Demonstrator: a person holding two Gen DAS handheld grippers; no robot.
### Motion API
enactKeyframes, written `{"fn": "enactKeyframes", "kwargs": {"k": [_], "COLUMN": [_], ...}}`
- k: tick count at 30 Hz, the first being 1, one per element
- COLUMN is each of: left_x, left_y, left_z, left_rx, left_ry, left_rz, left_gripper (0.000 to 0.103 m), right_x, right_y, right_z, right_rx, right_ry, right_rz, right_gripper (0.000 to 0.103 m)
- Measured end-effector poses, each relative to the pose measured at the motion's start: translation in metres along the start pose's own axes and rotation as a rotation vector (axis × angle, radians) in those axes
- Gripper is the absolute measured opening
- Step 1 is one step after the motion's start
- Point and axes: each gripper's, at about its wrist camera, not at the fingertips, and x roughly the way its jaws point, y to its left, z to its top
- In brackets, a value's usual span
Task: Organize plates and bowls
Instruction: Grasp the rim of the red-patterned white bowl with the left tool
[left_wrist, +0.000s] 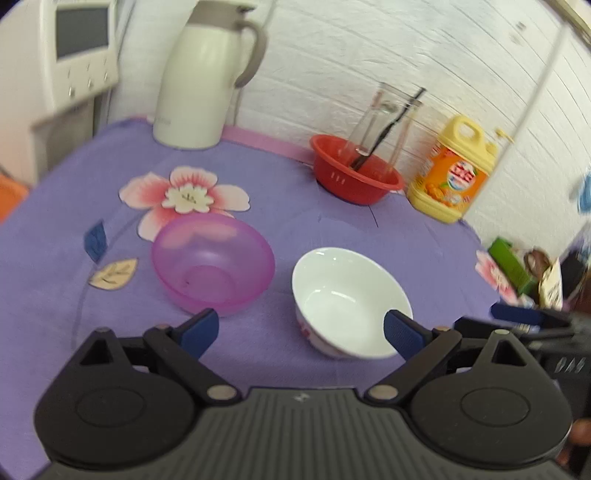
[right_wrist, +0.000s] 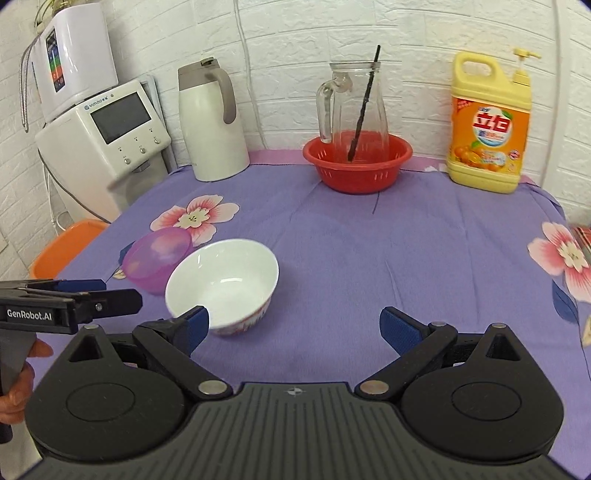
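On purple cloth (right_wrist: 369, 258) | one white bowl (right_wrist: 225, 282), one pink bowl (right_wrist: 155, 258) | both hand-held grippers (left_wrist: 301, 332) (right_wrist: 293, 328) spread wide, empty

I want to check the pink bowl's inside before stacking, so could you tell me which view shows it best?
The left wrist view: the pink bowl sits unobstructed, its interior open. In the right wrist view the white bowl partly hides it.

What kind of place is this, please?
Probably a home kitchen corner: a table with a purple flowered cloth holds a dish soap jug, a thermos jug and a white bowl, beside a water dispenser.
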Motion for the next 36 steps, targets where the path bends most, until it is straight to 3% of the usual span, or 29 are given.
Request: {"fn": "enactKeyframes", "kwargs": {"k": [4,6,9,12,19,23,25,28,29,30,32,36], "left_x": [0.028,0.039,0.048,0.054,0.070,0.070,0.071,0.074,0.075,0.077,0.076,0.063], "left_y": [0.010,0.008,0.008,0.009,0.011,0.008,0.008,0.006,0.005,0.003,-0.004,-0.009], "left_z": [0.010,0.010,0.005,0.006,0.010,0.009,0.010,0.013,0.013,0.014,0.013,0.007], "left_rx": [-0.144,-0.148,-0.159,-0.175,-0.199,-0.160,-0.151,-0.132,-0.124,-0.119,-0.096,-0.096], "left_ry": [0.057,0.093,0.133,0.131,0.144,0.137,0.144,0.136,0.139,0.151,0.158,0.167], "left_rz": [-0.031,-0.028,-0.040,-0.025,0.001,0.012,0.007,-0.032,-0.044,-0.055,-0.048,-0.075], "left_gripper": [0.095,0.084,0.081,0.080,0.079,0.078,0.072,0.047,0.034,0.029,0.028,0.028], "right_x": [0.035,0.053,0.073,0.085,0.105,0.111,0.112,0.114,0.113,0.112,0.108,0.094], "right_y": [0.005,0.010,0.015,0.014,0.016,0.015,0.015,0.018,0.020,0.022,0.030,0.034], "right_z": [0.010,0.012,0.011,0.012,0.015,0.012,0.011,0.011,0.011,0.011,0.012,0.009], "right_rx": [-0.037,-0.075,-0.107,-0.093,-0.122,-0.132,-0.130,-0.109,-0.107,-0.108,-0.121,-0.136], "right_ry": [0.037,0.072,0.103,0.107,0.104,0.102,0.099,0.106,0.101,0.103,0.116,0.125], "right_rz": [-0.007,-0.013,-0.005,0.022,-0.008,-0.018,-0.008,0.045,0.060,0.078,0.101,0.086], "right_gripper": [0.103,0.103,0.103,0.103,0.103,0.103,0.103,0.103,0.103,0.095,0.067,0.067]}}
